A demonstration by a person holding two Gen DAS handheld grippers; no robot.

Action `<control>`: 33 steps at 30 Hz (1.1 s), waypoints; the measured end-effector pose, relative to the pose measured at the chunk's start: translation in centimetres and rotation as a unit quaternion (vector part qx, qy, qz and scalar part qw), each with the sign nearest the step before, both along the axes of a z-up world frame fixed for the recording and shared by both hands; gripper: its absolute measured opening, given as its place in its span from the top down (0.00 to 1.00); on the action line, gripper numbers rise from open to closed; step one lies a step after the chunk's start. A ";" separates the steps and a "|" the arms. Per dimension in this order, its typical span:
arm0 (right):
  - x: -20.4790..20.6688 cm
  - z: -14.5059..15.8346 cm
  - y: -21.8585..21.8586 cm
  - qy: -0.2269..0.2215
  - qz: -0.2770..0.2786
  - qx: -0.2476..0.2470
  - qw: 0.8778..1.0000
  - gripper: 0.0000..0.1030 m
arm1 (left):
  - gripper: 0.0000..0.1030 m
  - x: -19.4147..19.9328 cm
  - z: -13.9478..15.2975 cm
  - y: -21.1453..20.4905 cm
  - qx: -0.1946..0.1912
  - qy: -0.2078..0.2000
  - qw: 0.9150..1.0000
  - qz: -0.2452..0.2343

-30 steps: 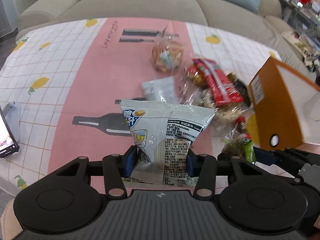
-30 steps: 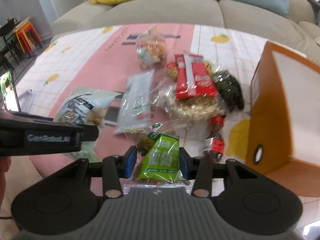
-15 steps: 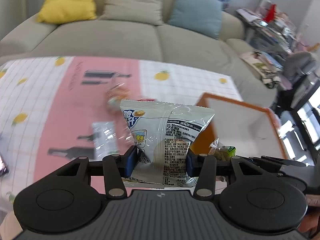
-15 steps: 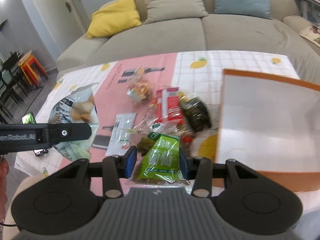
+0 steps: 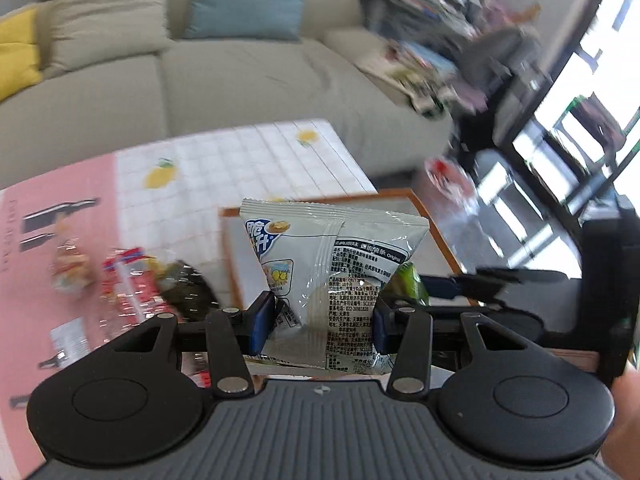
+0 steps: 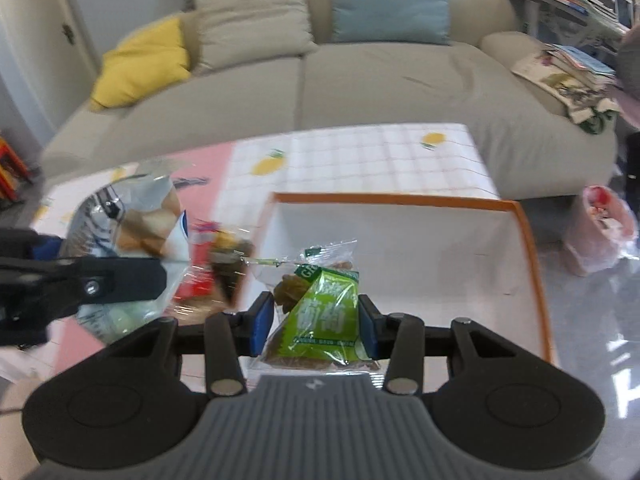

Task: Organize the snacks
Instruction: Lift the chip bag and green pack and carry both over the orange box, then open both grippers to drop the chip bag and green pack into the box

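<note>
Snacks in loose wrappers lie heaped on the pink-and-white lemon-print tablecloth at the left: a clear bag of small biscuits, a red-and-white printed packet and a dark crinkled pouch, all touching or overlapping and blurred. Moving right, the left gripper has its blue pads pressed into the lower part of a white-and-grey foil chip bag, which stands upright above the near-left corner of the orange-rimmed, white-lined open box. Further right, the right gripper is closed on a green-labelled clear pouch of brown pieces, held over the box interior.

Risks from this position:

- Both grippers converge on one opening. The left gripper's finger passes just beside the right one; a collision could jar either grip.
- The chip bag is air-filled and slick. The pads pinch it low, so the tall upper part can tip or slide out before it is well inside the walls.
- The chip bag sits near the box rim. Released here, it may catch the edge and fall back onto the pile.
- The green pouch's clear film projects forward and may snag the chip bag.
</note>
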State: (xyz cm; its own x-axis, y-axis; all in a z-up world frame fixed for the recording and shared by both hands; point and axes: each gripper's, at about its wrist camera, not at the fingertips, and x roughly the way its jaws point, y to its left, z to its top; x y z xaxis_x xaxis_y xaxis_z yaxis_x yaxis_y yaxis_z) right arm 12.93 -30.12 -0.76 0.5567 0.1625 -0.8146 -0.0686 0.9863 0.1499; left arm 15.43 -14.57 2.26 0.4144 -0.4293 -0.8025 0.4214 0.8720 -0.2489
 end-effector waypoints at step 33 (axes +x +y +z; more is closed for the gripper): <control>7.5 -14.6 -4.2 0.199 0.044 -0.033 0.978 0.57 | 0.34 7.0 -11.8 -7.5 0.145 0.114 0.979 -0.086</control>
State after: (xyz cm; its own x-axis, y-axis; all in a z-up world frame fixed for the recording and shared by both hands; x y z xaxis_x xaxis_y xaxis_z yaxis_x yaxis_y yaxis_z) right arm 20.44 -34.34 -15.39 0.1796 0.1358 -0.9743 -0.1035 0.9875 0.1185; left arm 22.38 -22.08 -9.58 0.1520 -0.2171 -0.9642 0.5309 0.8408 -0.1056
